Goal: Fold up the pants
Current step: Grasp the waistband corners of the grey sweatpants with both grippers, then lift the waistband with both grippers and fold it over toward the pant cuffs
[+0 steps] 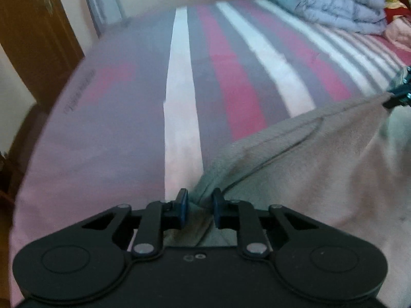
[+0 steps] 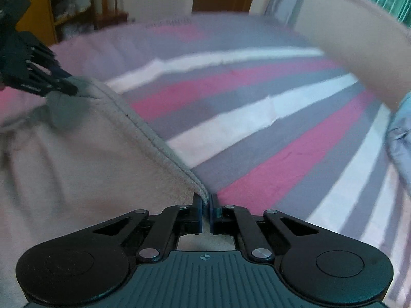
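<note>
Both tools pinch the pants [image 2: 77, 159], their lower part cut off.

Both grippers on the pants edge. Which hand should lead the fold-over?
Neither clearly: left gripper and right gripper are each shut on the grey-beige fleece pants, hem taut between them above the striped bedsheet. I'd move both together.

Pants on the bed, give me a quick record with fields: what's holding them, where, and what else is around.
item: pants, beige-grey
surface: striped bed sheet
left gripper: shut on a bunched corner of the pants
right gripper: shut on the hemmed edge
edge: stretched between the two grippers
fold: not yet made
nearby: folded quilt at far end of bed
</note>
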Demonstrator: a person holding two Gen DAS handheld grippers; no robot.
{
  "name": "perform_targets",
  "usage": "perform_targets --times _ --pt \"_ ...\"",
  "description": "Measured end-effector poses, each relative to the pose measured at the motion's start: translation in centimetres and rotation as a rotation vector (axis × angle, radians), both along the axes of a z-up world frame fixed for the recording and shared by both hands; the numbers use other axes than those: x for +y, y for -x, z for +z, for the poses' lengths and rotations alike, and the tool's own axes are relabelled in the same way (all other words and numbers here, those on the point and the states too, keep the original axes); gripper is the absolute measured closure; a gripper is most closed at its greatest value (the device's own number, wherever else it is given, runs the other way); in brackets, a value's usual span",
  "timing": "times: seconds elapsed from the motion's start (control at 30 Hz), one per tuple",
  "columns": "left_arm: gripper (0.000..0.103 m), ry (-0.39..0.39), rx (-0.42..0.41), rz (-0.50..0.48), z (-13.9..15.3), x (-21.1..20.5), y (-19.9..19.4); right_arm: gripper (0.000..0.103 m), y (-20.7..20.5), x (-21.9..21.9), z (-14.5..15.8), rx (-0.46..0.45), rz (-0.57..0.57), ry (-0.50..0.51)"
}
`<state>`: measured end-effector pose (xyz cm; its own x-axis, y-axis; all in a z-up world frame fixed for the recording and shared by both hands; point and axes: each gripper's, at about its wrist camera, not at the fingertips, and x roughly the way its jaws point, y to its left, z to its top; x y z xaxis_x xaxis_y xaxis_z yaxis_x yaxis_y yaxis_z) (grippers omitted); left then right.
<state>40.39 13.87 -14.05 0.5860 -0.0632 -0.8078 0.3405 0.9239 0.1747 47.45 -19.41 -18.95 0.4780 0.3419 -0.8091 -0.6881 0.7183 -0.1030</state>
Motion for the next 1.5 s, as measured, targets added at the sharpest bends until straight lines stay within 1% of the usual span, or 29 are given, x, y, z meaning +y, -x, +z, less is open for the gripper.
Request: perform_targets --times 0.03,0.13,0.23,0.33,0.4,0.47,0.53,0.6,0.63,0.67,0.7,0.73,0.77,0.8,0.83,0.87,0.93,1.03,1.07,1.1,1.13,1.2,1.23,1.27,1.3,1.4,1.43,1.47,1.5 --pt "0.093 0.005 -0.014 -0.008 1.0 -0.3 1.1 0.098 1.4 -0.3 0.8 -0.014 -0.008 -0.012" --pt "0.093 -0.01 -0.053 -0.068 3.3 -1.1 6.5 0.098 7.4 -1.8 3.0 -0.033 -0.03 -0.059" --pt "0.093 -0.043 -0.058 -0.122 4.0 -1.8 12.4 0.098 13.7 -2.9 3.9 -0.026 -0.048 -0.089" --pt "0.093 -0.056 -0.021 -0.132 2.9 -1.8 17.6 0.098 19.9 -3.3 3.4 -0.003 -0.057 -0.105" --pt "0.093 -0.069 0.029 -0.115 1.0 -1.6 19.9 0.098 23.3 -2.8 2.5 0.017 -0.067 -0.108" --pt "0.091 -0.08 0.084 -0.066 -1.5 -1.2 21.1 0.098 26.1 -2.2 0.9 0.043 -0.073 -0.113" --pt "0.09 -0.071 0.115 -0.017 -3.1 -1.2 21.4 0.098 27.6 -1.2 -1.0 0.07 -0.071 -0.098" --pt "0.083 -0.074 0.096 0.024 -2.8 -1.6 21.7 0.097 28.1 -0.2 -3.1 0.107 -0.084 -0.048" --pt "0.082 -0.06 0.101 0.045 -2.3 -1.6 21.6 0.093 28.1 -0.1 -3.4 0.108 -0.099 -0.044" --pt "0.076 -0.036 0.114 0.071 -1.6 -1.5 21.6 0.091 28.2 -0.2 -3.2 0.117 -0.122 -0.046" --pt "0.066 -0.016 0.126 0.091 -1.1 -1.3 21.7 0.083 28.1 -0.4 -2.7 0.123 -0.15 -0.063" --pt "0.058 0.01 0.138 0.116 -0.8 -0.7 22.0 0.067 28.2 -0.8 -2.2 0.126 -0.173 -0.089" --pt "0.034 0.046 0.146 0.151 -0.3 -0.2 22.1 0.056 28.4 -1.4 -1.5 0.128 -0.208 -0.119" --pt "0.014 0.086 0.143 0.192 0.2 0.4 22.3 0.033 28.8 -2.1 -1.0 0.132 -0.239 -0.145" --pt "0.013 0.129 0.14 0.232 0.6 1.3 23.2 0.025 29.4 -2.6 -0.7 0.134 -0.269 -0.165" --pt "0.014 0.177 0.153 0.264 0.8 2.1 23.9 0.025 29.5 -3.3 -0.5 0.15 -0.31 -0.19" --pt "0.014 0.287 0.22 0.351 0.7 3.2 23.6 0.025 29.2 -4.7 -0.7 0.227 -0.392 -0.231" --pt "0.014 0.472 0.338 0.51 -1.0 5.2 23.7 0.025 28.5 -6.8 -1.3 0.353 -0.539 -0.321" --pt "0.017 0.539 0.37 0.565 -1.9 5.8 23.4 0.025 28.1 -7.3 -1.6 0.392 -0.593 -0.351" --pt "0.023 0.592 0.384 0.608 -2.8 6.2 23.1 0.025 27.9 -7.8 -1.9 0.422 -0.633 -0.379" --pt "0.028 0.616 0.389 0.631 -3.3 6.5 23.2 0.025 27.6 -8.2 -2.1 0.457 -0.669 -0.411" --pt "0.051 0.624 0.4 0.649 -4.6 6.5 22.5 0.025 27.4 -8.5 -2.6 0.516 -0.725 -0.468" --pt "0.055 0.632 0.406 0.655 -5.1 6.5 22.2 0.025 27.1 -8.8 -2.7 0.533 -0.747 -0.485" --pt "0.058 0.646 0.41 0.671 -5.4 6.5 22.2 0.025 27.0 -9.0 -2.9 0.549 -0.776 -0.513" --pt "0.058 0.66 0.401 0.68 -5.3 6.5 22.2 0.026 26.9 -9.3 -3.2 0.564 -0.805 -0.54" --pt "0.058 0.663 0.336 0.639 -3.8 5.6 22.4 0.026 27.3 -10.6 -3.6 0.609 -0.871 -0.625" --pt "0.058 0.66 0.328 0.629 -3.7 5.4 22.3 0.031 27.4 -10.9 -3.6 0.608 -0.887 -0.642" --pt "0.058 0.663 0.341 0.627 -3.7 5.4 22.1 0.037 27.3 -11.3 -3.5 0.599 -0.902 -0.65" --pt "0.058 0.663 0.362 0.635 -4.2 5.3 21.7 0.048 27.1 -11.3 -3.6 0.596 -0.912 -0.648"
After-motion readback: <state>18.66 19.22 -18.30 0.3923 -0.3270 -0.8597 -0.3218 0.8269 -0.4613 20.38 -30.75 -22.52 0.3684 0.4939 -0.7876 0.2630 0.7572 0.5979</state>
